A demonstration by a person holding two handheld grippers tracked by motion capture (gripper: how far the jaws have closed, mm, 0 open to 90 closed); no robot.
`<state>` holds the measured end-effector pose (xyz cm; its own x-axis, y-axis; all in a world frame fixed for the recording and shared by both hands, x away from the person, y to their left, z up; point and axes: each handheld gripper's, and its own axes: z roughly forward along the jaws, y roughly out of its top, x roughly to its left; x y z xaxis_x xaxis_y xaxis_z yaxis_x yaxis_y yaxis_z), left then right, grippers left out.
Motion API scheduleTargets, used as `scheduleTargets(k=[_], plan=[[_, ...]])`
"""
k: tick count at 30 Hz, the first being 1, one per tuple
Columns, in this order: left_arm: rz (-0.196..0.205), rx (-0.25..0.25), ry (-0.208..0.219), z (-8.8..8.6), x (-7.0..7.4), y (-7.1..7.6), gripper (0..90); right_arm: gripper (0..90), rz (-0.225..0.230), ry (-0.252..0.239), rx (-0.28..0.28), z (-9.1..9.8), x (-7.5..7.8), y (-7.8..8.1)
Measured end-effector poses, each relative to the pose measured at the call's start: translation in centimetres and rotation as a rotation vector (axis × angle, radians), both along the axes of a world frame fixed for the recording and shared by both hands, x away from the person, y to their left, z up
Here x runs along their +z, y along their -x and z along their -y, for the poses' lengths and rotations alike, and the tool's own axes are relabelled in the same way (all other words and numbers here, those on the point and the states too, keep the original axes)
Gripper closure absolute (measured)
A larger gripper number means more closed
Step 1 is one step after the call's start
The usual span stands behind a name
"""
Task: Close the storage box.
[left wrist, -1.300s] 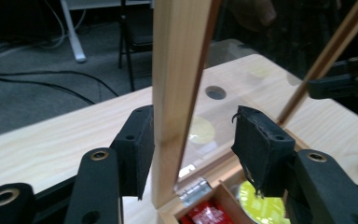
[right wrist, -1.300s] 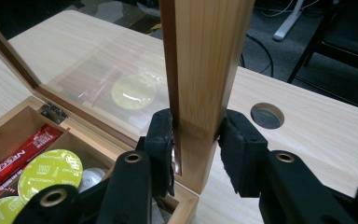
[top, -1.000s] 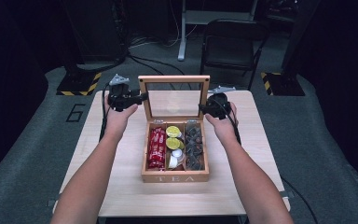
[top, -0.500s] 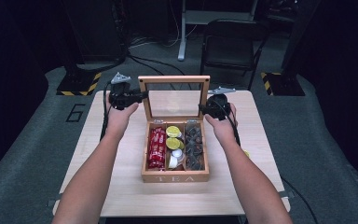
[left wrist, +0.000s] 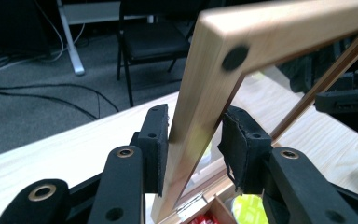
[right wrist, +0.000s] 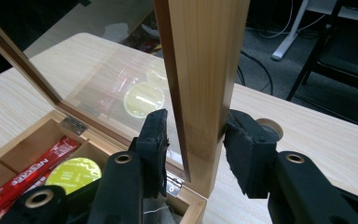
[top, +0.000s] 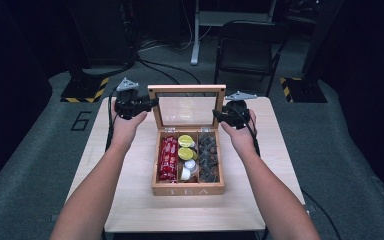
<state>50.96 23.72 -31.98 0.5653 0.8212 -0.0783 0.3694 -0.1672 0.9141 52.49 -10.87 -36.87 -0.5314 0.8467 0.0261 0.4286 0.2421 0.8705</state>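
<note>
A wooden tea box [top: 187, 190] sits mid-table with its glass lid [top: 186, 88] standing upright. Inside are red packets [top: 168, 157], yellow-green capsules [top: 185, 141] and dark tea pieces [top: 208, 155]. My left gripper [top: 151, 103] [left wrist: 196, 140] is shut on the left side bar of the lid [left wrist: 200, 93], with both pads against the wood. My right gripper [top: 219, 114] [right wrist: 196, 140] straddles the right side bar [right wrist: 200, 70]. Its jaws have just been opening: one pad [right wrist: 156, 135] stands a little off the wood, and the bar is still between them.
The light wooden table [top: 130, 200] has bare room on both sides of the box and in front of it. A black chair [top: 245, 50] and cables on the grey floor lie beyond the far edge. A round wooden knob [right wrist: 270, 128] rests on the table behind the lid.
</note>
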Motion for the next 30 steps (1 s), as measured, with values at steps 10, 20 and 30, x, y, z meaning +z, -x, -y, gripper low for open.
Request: scheduleTargets(k=[10,20,30], plan=[[0.010,-0.031,-0.018,0.0,0.5,1.3,59.5,60.7,0.031,-0.018,0.028,0.7,1.6,1.7],[0.012,-0.065,-0.016,-0.4,0.0,3.0,59.3,60.7,0.056,0.039,0.060,0.6,3.5,3.5],[0.006,-0.087,-0.006,-0.6,-0.8,4.8,56.5,60.2,0.094,0.050,0.093,0.7,4.7,5.8]])
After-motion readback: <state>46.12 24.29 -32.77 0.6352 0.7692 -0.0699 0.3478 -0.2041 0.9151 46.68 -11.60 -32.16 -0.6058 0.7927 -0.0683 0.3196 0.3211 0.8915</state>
